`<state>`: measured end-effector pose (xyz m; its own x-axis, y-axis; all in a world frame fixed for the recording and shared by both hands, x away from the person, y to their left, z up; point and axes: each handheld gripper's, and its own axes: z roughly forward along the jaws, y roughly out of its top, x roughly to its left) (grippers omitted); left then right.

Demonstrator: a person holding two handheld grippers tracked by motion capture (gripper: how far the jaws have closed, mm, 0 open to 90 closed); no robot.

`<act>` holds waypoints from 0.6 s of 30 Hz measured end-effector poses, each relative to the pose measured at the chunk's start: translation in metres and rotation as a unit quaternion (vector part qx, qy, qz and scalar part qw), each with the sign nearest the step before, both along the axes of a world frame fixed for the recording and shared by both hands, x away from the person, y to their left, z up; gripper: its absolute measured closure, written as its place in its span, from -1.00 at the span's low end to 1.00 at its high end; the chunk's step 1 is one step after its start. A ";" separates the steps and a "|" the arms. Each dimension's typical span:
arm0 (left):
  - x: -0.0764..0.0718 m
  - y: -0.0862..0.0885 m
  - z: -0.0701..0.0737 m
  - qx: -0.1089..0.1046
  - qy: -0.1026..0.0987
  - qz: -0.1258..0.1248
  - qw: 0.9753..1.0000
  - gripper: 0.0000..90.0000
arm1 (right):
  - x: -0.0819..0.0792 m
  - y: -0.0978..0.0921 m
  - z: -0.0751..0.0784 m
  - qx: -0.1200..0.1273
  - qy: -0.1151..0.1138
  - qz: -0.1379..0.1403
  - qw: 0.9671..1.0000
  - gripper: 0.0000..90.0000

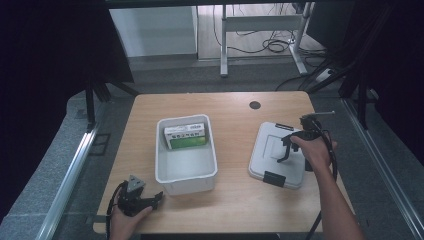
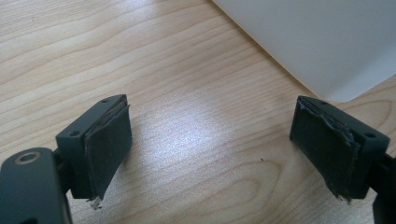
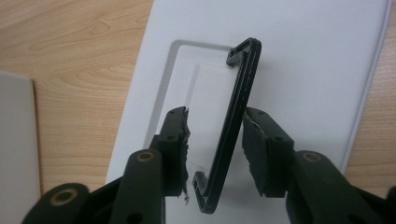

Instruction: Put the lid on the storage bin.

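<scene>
Because the black handle [image 3: 231, 126] of the grey lid [image 1: 277, 152] is raised upright, it is straddled by the right gripper [image 3: 215, 140], whose 2 jaws are apart, not yet clamped. The left gripper [image 2: 210, 144] is rested spread by the white bin [image 1: 186, 172], where a green box [image 1: 186, 136] is kept.

Green-and-white box [image 1: 186, 136] in the white bin [image 1: 186, 172] carried a label with dark print, characters too small and blurred to read, no other legible text, brand or number anywhere
</scene>
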<state>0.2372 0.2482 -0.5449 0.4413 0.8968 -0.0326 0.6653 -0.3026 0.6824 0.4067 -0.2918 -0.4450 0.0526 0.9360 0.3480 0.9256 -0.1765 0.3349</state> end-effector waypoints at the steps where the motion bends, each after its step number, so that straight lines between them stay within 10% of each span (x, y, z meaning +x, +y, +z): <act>1: 0.000 0.000 0.000 0.000 0.000 0.000 1.000 -0.72 | 0.001 0.000 0.000 0.001 0.003 -0.001 1.000 0.42; 18: 0.000 0.000 0.000 0.000 0.000 0.000 1.000 -0.72 | 0.010 -0.004 -0.017 0.025 0.063 -0.043 0.997 0.80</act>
<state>0.2372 0.2482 -0.5449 0.4415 0.8967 -0.0325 0.6652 -0.3028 0.6825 0.4163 -0.2953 -0.4618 0.1777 0.9076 0.3803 0.9408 -0.2701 0.2049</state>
